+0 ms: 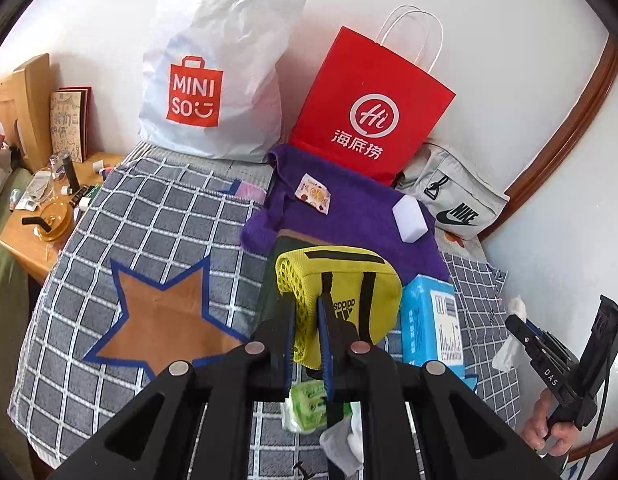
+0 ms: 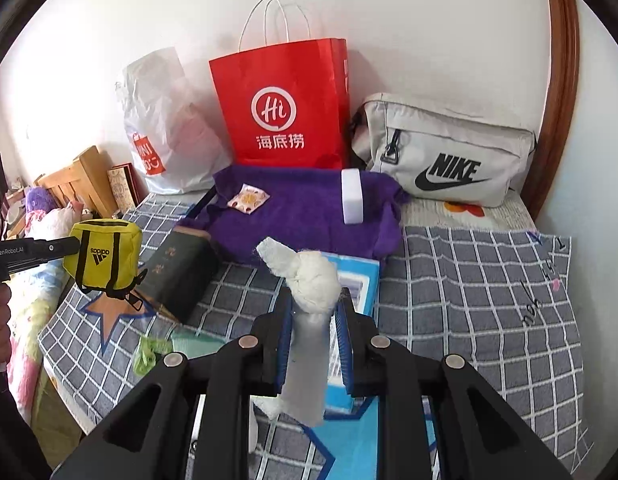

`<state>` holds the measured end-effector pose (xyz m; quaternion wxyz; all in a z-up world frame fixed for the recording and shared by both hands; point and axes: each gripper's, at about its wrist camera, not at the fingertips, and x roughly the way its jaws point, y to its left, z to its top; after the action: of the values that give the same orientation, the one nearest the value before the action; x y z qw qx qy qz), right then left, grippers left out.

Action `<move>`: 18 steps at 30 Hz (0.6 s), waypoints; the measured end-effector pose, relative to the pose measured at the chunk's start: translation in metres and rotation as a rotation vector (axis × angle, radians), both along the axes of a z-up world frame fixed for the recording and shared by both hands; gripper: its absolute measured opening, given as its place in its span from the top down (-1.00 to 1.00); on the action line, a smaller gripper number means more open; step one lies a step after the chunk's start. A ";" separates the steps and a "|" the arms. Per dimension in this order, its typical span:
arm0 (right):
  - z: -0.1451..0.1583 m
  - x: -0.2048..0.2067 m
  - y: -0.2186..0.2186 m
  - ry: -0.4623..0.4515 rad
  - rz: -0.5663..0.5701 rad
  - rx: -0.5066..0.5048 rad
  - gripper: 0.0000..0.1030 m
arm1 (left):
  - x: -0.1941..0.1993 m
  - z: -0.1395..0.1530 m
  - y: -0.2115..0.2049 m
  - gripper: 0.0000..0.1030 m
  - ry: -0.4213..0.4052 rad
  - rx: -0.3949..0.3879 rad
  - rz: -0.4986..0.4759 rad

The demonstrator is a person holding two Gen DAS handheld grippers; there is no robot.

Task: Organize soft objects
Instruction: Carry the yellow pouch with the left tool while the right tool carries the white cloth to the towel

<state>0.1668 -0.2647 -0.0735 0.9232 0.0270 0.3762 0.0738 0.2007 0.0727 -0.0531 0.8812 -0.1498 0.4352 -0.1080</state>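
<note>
The bed under a grey checked cotton blanket with an orange star patch carried the clutter; a white crinkled plastic shopping bag, a red paper carrier bag with white cord handles and a pale grey fabric waist bag stood along the wall, with a purple fleecy towel spread before them. The left tongs were closed on a small yellow mesh-sided fabric pouch, held clear above the blanket. The right tongs gripped a knotted white rag at its midsection, also aloft. Both items appeared light, limp and non-fragile; a pinch on bunched fabric or the knot should hold.
</note>
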 end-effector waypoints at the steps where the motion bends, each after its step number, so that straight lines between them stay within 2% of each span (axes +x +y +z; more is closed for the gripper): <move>1: 0.002 0.005 0.000 -0.002 0.002 0.001 0.60 | 0.005 0.001 -0.001 0.79 0.000 0.000 -0.001; 9: 0.004 0.052 -0.005 0.002 0.000 0.001 0.59 | 0.046 0.004 -0.009 0.79 0.004 -0.004 -0.010; 18: -0.011 0.106 -0.014 0.026 -0.015 0.000 0.59 | 0.091 -0.004 -0.018 0.78 0.023 0.007 -0.023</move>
<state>0.2731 -0.2791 -0.0845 0.9188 0.0306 0.3879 0.0665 0.2915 0.0551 -0.0576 0.8753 -0.1431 0.4473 -0.1150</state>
